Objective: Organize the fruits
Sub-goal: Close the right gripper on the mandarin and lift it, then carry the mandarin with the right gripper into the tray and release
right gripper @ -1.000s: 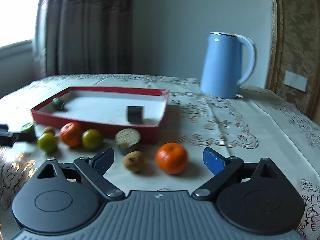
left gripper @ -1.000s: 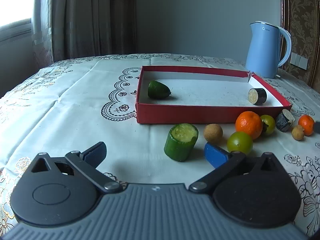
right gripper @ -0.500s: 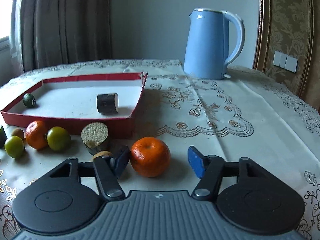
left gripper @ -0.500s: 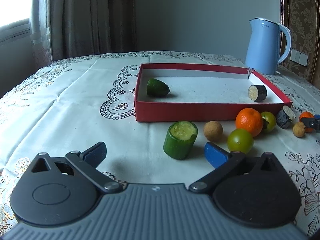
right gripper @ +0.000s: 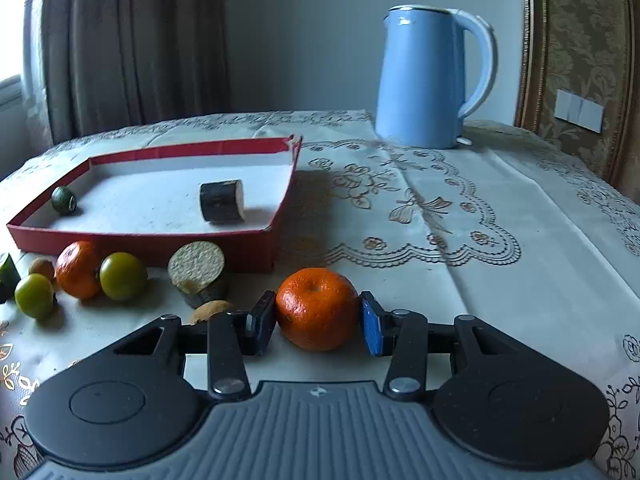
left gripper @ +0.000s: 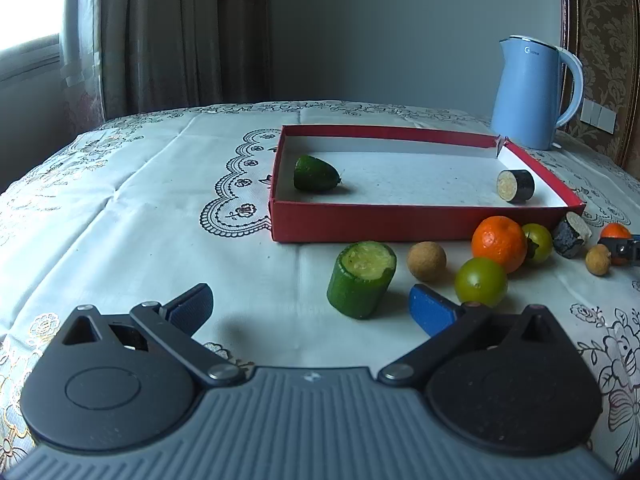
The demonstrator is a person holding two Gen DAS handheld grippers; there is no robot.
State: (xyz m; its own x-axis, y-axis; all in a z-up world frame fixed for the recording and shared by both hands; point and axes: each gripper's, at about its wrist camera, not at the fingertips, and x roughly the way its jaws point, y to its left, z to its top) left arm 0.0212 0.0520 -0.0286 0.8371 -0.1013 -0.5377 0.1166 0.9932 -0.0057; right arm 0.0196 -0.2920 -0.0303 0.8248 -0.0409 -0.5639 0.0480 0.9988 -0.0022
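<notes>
My right gripper is shut on an orange mandarin, both pads touching its sides; the fruit rests on the tablecloth in front of the red tray. My left gripper is open and empty, just short of a green cucumber chunk. Near it lie a brown longan, a green tomato, a second mandarin and another green tomato. The tray holds a green cucumber end and a dark eggplant piece.
A blue kettle stands behind the tray at the back right. An eggplant chunk and a small longan lie left of my right gripper. Curtains hang behind the table's far edge.
My right gripper moved forward around the mandarin and closed on it. The left gripper stayed open and barely moved.
</notes>
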